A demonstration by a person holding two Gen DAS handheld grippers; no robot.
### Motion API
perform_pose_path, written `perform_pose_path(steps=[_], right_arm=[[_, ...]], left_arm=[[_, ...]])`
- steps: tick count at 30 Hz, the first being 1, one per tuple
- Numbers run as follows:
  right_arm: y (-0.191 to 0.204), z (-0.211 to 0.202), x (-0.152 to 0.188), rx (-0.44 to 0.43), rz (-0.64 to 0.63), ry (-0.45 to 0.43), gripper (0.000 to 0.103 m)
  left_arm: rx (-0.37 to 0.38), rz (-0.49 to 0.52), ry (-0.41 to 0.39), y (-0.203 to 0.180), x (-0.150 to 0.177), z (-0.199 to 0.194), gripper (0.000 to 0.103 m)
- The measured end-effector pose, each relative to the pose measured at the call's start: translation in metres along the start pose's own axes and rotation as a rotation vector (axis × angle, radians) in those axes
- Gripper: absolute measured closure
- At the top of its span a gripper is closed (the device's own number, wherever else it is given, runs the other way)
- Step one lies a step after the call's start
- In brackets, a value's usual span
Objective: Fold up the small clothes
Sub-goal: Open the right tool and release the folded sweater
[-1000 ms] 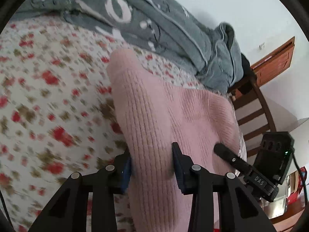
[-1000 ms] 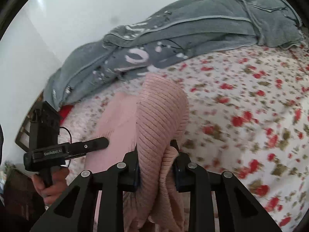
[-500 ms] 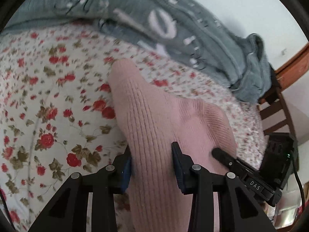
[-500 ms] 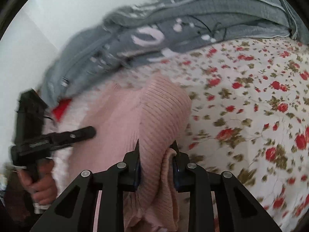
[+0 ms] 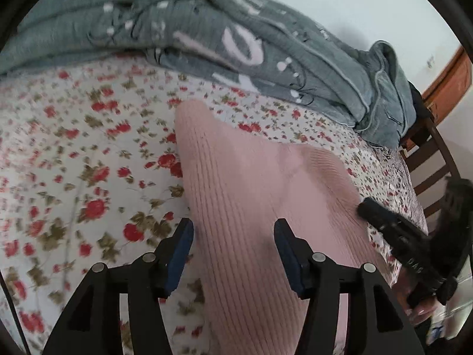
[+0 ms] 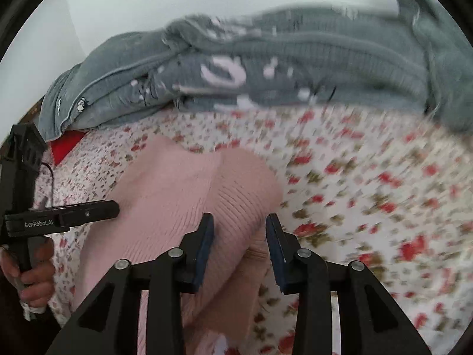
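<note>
The pink sweater (image 5: 251, 207) lies on the flowered bed (image 5: 88, 162). The left gripper (image 5: 233, 236) has its jaws spread wide, released, astride the knit. The right gripper (image 6: 239, 233) likewise stands released, jaws parted around a fold.

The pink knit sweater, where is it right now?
The pink knit sweater lies on the floral bedsheet in front of the grey blanket, running between the fingers of both grippers in each wrist view.

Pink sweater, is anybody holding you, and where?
Nothing grips the pink sweater now. The left gripper and the right gripper both stand open around its near edge on the flowered sheet.
</note>
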State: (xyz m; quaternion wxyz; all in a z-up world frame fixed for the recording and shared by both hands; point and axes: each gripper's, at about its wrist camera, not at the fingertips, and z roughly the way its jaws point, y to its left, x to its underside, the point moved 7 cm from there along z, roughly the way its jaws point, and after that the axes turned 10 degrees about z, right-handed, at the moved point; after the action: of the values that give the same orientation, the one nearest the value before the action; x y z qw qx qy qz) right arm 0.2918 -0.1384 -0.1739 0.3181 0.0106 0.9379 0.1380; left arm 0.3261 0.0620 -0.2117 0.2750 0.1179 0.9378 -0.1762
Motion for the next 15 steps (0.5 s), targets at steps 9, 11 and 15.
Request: perform_pose_path(steps=[9, 11, 15], right_arm=[[0.041, -0.047, 0.045, -0.008, -0.213, -0.139, 0.076], [0.037, -0.033, 0.062, 0.062, -0.242, -0.113, 0.085], [0.027, -0.016, 0.084, 0.111, -0.241, -0.073, 0.085]], left_arm=[[-0.026, 0.119, -0.059, -0.042, 0.039, -0.023, 0.043], [-0.059, 0.135, -0.064, -0.044, 0.048, -0.022, 0.043], [-0.074, 0.12, -0.035, -0.043, 0.061, -0.02, 0.043]])
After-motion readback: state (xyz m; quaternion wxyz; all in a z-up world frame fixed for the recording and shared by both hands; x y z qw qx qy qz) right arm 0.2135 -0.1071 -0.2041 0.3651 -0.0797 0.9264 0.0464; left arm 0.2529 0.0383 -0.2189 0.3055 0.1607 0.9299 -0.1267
